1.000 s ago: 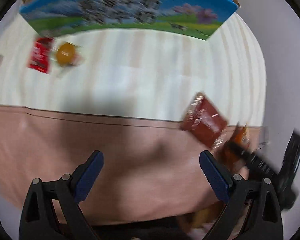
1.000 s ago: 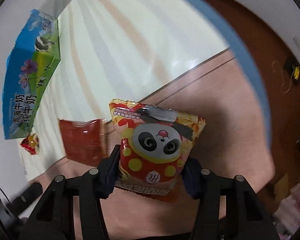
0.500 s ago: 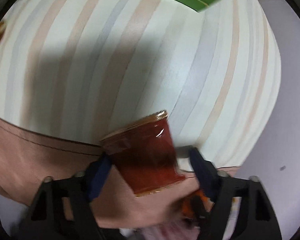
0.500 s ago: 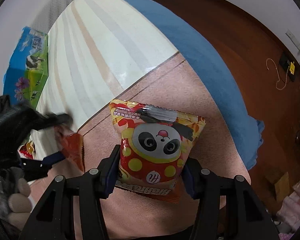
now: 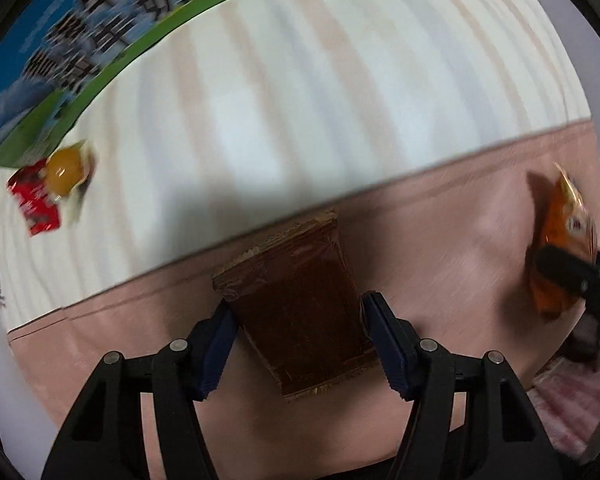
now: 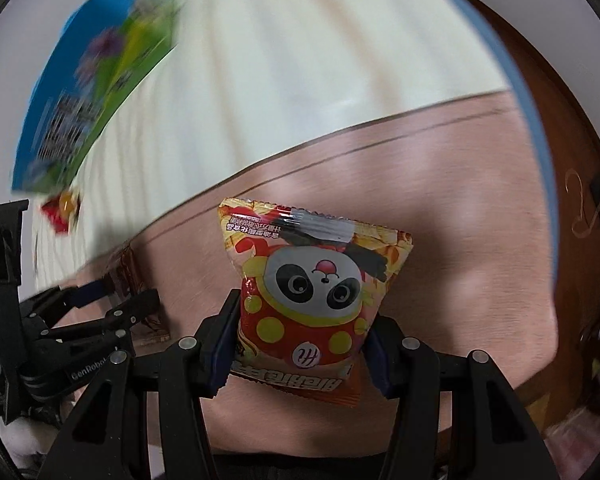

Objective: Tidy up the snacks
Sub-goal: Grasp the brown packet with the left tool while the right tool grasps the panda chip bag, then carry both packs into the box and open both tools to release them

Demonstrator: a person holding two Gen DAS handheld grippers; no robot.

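Striped cream sheet (image 5: 300, 92) over pink bedding (image 5: 440, 248), left gripper (image 5: 296, 332) just closing, clamping brown packet (image 5: 300, 312), right gripper (image 6: 300, 344) clamping panda packet (image 6: 312, 292)

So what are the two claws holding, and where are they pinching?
The right claw pinches the panda snack bag by its lower sides. The left claw, which has just been closing, grips the dark brown packet by its side edges.

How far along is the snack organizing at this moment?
Nothing looks sorted yet. In hand: the right gripper is shut on the panda snack bag, and the left gripper, its jaws just closing, has the brown packet between its pads. Left: a red packet and an orange sweet beside the blue-green carton.
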